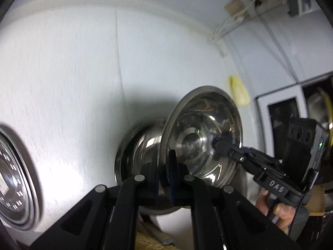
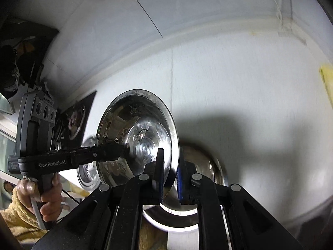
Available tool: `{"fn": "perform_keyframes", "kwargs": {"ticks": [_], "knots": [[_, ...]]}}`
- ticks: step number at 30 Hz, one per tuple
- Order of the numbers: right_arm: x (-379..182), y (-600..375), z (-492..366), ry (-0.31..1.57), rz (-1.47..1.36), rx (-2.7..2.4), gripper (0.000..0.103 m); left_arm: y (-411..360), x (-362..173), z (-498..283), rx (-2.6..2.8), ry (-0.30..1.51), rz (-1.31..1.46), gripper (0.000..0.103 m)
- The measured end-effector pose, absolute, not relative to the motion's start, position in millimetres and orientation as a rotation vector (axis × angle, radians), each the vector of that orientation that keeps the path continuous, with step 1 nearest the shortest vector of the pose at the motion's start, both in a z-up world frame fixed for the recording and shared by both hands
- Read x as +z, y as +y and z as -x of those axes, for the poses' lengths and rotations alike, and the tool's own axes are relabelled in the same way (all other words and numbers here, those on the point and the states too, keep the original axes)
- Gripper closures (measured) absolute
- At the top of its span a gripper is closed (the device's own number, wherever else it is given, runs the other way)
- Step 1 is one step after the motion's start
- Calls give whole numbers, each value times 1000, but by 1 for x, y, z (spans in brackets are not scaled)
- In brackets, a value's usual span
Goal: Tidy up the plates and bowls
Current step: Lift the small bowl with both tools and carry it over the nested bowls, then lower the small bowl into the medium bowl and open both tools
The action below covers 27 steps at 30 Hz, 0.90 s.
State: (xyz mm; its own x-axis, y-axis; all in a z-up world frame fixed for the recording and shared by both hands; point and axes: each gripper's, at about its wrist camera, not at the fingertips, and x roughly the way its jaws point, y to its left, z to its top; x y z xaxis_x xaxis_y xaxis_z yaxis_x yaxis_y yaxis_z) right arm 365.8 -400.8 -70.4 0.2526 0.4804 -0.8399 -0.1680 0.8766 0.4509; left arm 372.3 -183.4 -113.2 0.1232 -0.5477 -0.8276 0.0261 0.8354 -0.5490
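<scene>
A shiny steel bowl (image 1: 199, 137) hangs tilted on its edge above the white table (image 1: 72, 83), held from both sides. My left gripper (image 1: 164, 166) is shut on the near rim, one pad inside and one outside. In the same view my right gripper (image 1: 218, 143) comes in from the right and clamps the opposite rim. The right wrist view shows the same bowl (image 2: 137, 139) with my right gripper (image 2: 170, 170) shut on its rim and my left gripper (image 2: 119, 145) pinching the far side. A second steel bowl (image 1: 141, 152) rests on the table right behind the held one.
A steel plate with a dashed pattern (image 1: 12, 179) lies at the left edge. Further right are a yellow cloth (image 1: 239, 91) and a dark cabinet opening (image 1: 283, 112). Cables and a socket (image 1: 235, 8) sit at the far wall. A hand in a yellow sleeve (image 2: 41, 195) grips the left handle.
</scene>
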Motion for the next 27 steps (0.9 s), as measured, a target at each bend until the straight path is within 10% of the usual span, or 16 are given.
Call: {"fn": "perform_keyframes", "kwargs": {"ticks": [27], "knots": [[-139,-387,-364,1359,-267,388,93,-222,-185,-379,-366,1500,327,93]]}}
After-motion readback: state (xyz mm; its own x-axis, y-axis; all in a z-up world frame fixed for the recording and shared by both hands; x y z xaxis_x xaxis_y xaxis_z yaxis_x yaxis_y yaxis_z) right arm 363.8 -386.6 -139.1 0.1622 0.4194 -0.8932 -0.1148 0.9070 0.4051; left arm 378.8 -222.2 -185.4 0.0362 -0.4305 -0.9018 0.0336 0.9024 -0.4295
